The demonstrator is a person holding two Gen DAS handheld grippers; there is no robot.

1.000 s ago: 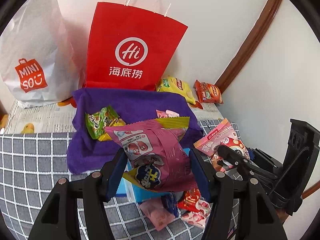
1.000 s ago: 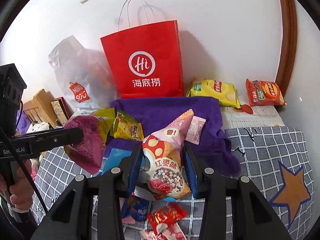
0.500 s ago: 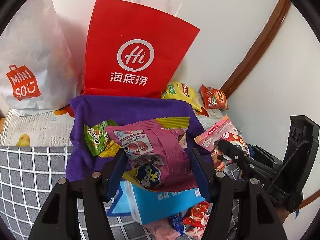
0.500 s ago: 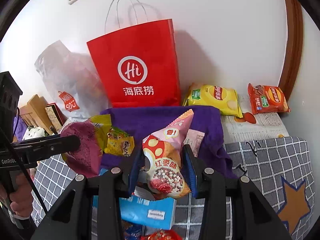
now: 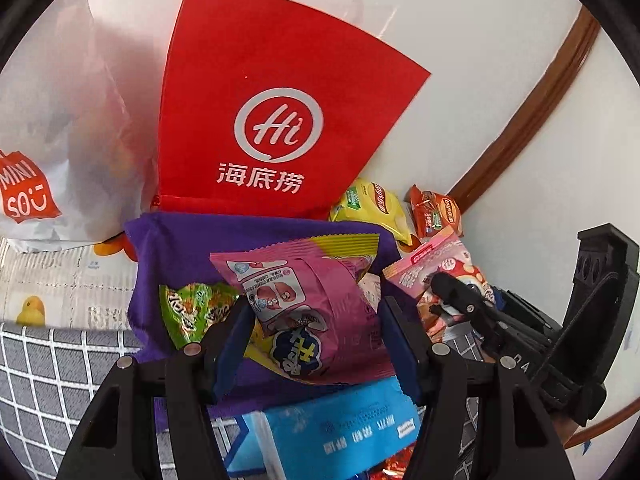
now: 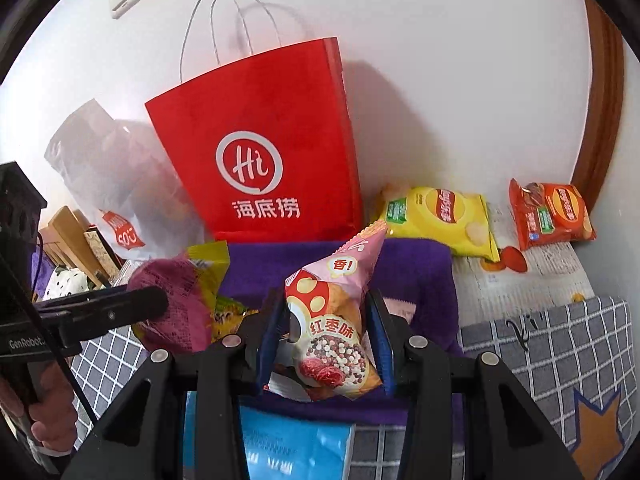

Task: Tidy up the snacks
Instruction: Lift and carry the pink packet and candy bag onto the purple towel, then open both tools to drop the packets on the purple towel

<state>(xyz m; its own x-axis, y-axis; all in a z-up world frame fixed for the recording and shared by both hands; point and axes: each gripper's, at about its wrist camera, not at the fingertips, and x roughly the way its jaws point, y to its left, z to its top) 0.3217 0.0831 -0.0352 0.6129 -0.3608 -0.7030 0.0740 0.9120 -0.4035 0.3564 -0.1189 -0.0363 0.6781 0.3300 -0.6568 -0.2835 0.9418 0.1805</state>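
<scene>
While my left claw point(image 5: 316, 336) is clamped on a crinkly magenta foil snack bag point(image 5: 308, 312), my right claw point(image 6: 326, 344) is clamped on a pink cone-shaped snack packet with mushroom print point(image 6: 336, 320). I hold both above the purple cloth point(image 6: 416, 268), before the red paper carrier bag point(image 6: 264, 160).

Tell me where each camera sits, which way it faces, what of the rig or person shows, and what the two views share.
Left wrist: on the left gripper, looking forward and down along its fingers at a magenta snack pack it grips; the right gripper shows at right.
Right wrist: on the right gripper, facing likewise, gripping a pink mushroom-print pack; the left gripper and a hand show at left.
Shared: red paper bag, purple cloth, yellow chip bag.
</scene>
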